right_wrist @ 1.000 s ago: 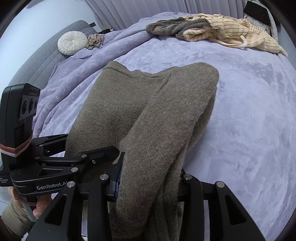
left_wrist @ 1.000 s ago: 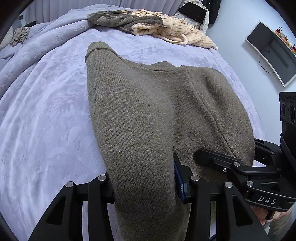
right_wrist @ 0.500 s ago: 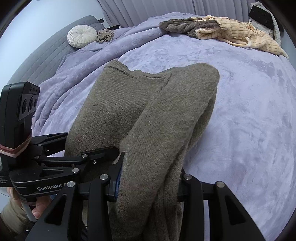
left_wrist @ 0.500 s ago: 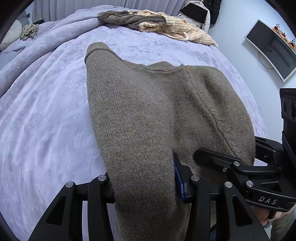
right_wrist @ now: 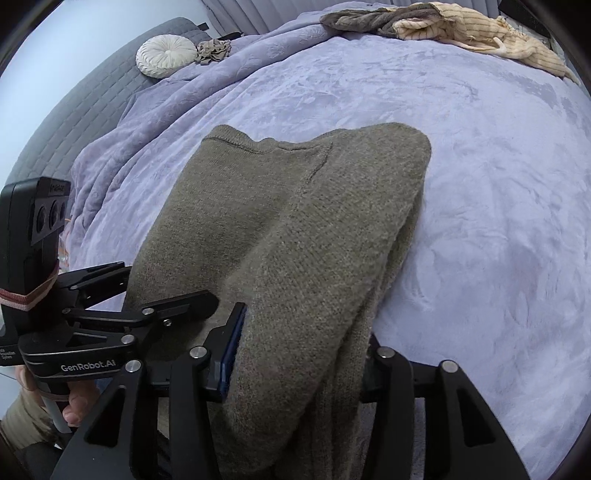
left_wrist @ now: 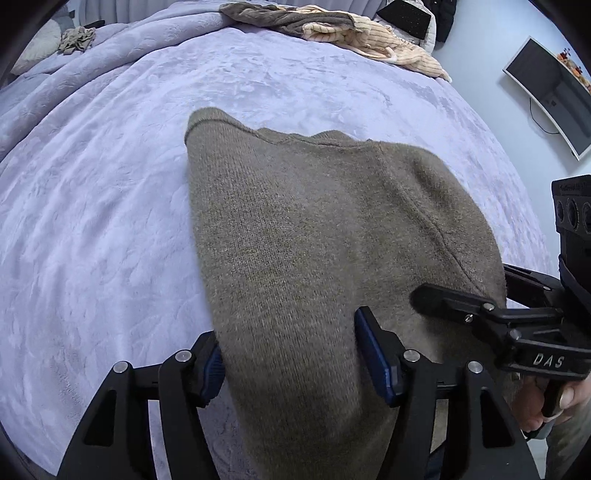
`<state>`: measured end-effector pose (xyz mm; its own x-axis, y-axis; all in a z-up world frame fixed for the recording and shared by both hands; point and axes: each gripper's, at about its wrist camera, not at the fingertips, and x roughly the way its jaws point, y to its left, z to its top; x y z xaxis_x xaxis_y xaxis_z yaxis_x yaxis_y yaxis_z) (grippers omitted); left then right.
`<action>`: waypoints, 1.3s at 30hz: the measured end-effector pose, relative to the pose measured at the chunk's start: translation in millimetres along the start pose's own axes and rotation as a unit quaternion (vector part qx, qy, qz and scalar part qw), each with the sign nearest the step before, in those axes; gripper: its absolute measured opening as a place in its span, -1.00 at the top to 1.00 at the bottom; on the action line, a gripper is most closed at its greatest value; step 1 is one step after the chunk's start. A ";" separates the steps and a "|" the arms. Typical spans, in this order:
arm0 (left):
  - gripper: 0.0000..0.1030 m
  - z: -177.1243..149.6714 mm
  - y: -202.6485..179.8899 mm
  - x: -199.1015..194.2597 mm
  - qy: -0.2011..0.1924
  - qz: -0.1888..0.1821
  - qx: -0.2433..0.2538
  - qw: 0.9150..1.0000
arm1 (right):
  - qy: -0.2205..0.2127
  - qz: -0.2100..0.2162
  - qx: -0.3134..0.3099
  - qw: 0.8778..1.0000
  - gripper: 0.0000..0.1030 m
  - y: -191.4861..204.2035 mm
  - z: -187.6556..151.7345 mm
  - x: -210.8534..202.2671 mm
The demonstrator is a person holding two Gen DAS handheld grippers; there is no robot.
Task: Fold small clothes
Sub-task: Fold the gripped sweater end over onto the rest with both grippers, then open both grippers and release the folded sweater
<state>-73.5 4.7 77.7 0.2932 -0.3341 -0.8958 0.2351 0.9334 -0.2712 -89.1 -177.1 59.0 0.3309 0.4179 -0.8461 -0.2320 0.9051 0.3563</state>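
Now your left tool (left_wrist: 291, 354) and right tool (right_wrist: 295, 354) have just been opening, letting the sweater (left_wrist: 314, 229) settle folded onto the bed (left_wrist: 92, 221).

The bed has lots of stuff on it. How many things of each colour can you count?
Olive-brown: 1, the sweater
Grey-brown: 1, a crumpled garment
Cream striped: 1, another garment
Tan: 1, a small scrunched cloth
White: 1, the round cushion
Total: 5

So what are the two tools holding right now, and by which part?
The olive sweater, near edge, lies between the jaws of left tool and right tool; they have just been opening, so loosening their hold.
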 end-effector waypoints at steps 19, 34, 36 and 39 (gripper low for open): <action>-0.27 41.9 -45.5 28.3 -0.018 0.088 0.092 0.992 | -0.015 -0.012 -0.117 0.993 -0.22 12.7 -18.4 -9.1; -0.47 27.7 -45.7 -54.0 -0.047 0.153 0.048 0.986 | -0.016 -0.101 -0.122 0.987 -0.52 57.9 -1.7 -61.9; -0.84 24.9 -43.6 -63.5 -0.060 0.154 0.035 0.986 | -0.012 -0.114 -0.122 0.986 -0.52 62.2 -1.5 -64.0; -0.84 21.3 -46.0 -74.8 -0.073 0.155 0.035 0.985 | -0.010 -0.135 -0.130 0.982 -0.52 70.2 -2.5 -62.2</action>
<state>-86.5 -16.0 164.7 0.4893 -0.0541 -0.8705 0.1755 0.9838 0.0374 -128.3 -139.8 135.7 0.4297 0.1686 -0.8871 -0.3581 0.9337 0.0040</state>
